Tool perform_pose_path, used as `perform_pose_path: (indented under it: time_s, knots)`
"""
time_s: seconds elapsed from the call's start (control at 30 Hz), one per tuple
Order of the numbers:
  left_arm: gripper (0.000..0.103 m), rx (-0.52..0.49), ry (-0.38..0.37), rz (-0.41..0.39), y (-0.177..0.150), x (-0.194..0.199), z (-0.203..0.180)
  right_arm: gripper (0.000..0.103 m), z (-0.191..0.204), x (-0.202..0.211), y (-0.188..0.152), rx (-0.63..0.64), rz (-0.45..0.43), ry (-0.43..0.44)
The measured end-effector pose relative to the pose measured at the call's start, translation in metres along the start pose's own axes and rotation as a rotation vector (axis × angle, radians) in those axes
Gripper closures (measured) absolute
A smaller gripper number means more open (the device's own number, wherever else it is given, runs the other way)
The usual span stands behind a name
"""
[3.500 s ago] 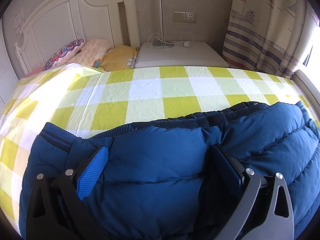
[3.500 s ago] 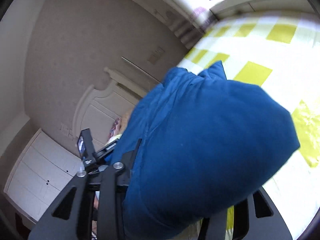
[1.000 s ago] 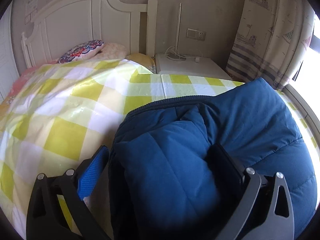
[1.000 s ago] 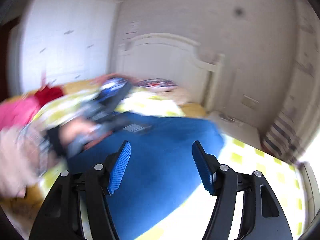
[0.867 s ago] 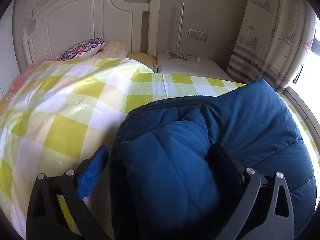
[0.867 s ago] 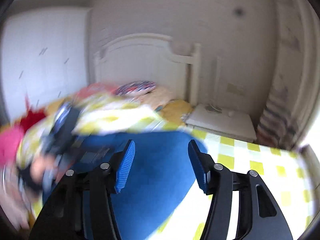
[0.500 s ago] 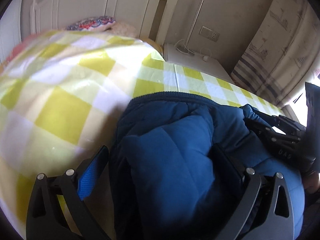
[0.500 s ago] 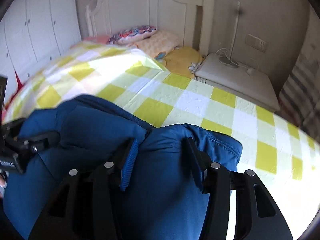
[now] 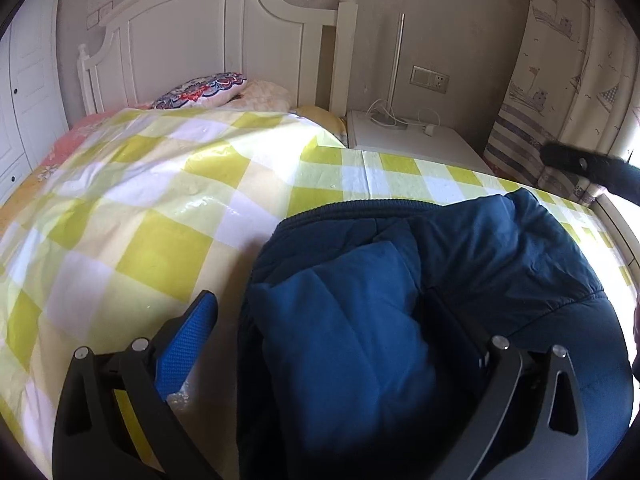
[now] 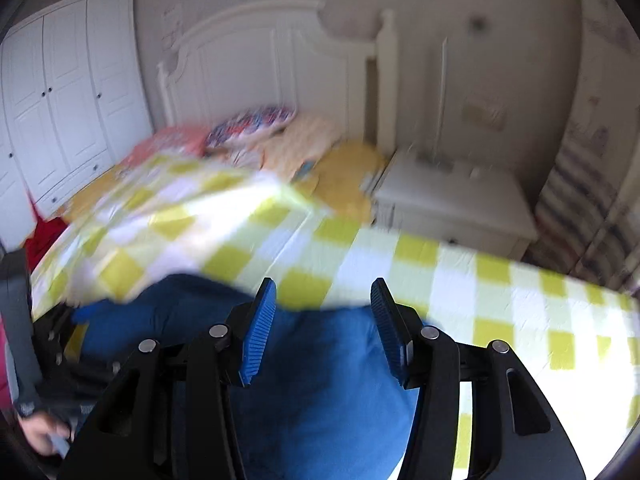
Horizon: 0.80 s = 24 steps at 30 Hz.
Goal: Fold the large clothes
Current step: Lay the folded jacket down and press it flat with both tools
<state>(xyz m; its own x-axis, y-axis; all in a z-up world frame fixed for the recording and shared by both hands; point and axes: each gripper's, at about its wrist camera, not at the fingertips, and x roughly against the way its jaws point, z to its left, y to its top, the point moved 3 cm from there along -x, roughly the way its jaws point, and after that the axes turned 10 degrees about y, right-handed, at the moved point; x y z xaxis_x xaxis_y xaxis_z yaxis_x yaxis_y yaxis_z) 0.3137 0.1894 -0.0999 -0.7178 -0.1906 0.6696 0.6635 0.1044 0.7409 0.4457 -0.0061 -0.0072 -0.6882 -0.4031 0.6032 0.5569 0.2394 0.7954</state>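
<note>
A navy blue padded jacket (image 9: 432, 304) lies bunched and folded on the yellow-and-white checked bed cover (image 9: 152, 216). My left gripper (image 9: 324, 328) is wide open low over the jacket; a folded flap lies between its fingers, ungripped. Its left pad (image 9: 184, 344) is over the cover, its right finger presses into the fabric. In the right wrist view, which is blurred, the jacket (image 10: 320, 380) lies below my right gripper (image 10: 324, 324), which is open and empty above it. The right gripper also shows at the left wrist view's right edge (image 9: 588, 168).
A white headboard (image 9: 224, 48) and pillows (image 9: 200, 88) are at the far end. A white nightstand (image 9: 412, 140) with a lamp pole stands right of the bed, a curtain (image 9: 560, 72) beyond it. White wardrobes (image 10: 68, 92) line the left wall.
My right gripper has let go of the jacket and lifted up and back, open. The left gripper has stayed low over the folded flap; its view tilted back toward the headboard.
</note>
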Motion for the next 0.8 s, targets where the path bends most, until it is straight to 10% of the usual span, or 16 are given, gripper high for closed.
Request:
perform_pose_path:
  time_s: [0.1,0.33,0.5,0.6,0.8]
  knots:
    - [0.002,0.002,-0.002,-0.004,-0.001,0.001,0.001,0.052,0.004,-0.067,-0.038,0.091,0.268,-0.030]
    - [0.002,-0.003,0.018,-0.016,-0.001,0.004,0.000,0.051,0.010,-0.060,-0.026,0.104,0.270,-0.071]
    - [0.002,-0.005,0.023,-0.019,-0.002,0.005,0.000,0.051,0.033,-0.036,0.003,0.089,0.118,0.005]
    - [0.002,-0.005,0.022,-0.020,-0.001,0.005,-0.001,0.051,0.047,-0.080,-0.023,0.190,0.326,-0.007]
    - [0.002,-0.009,0.029,-0.014,-0.001,0.002,-0.001,0.051,0.044,-0.067,-0.023,0.172,0.272,0.005]
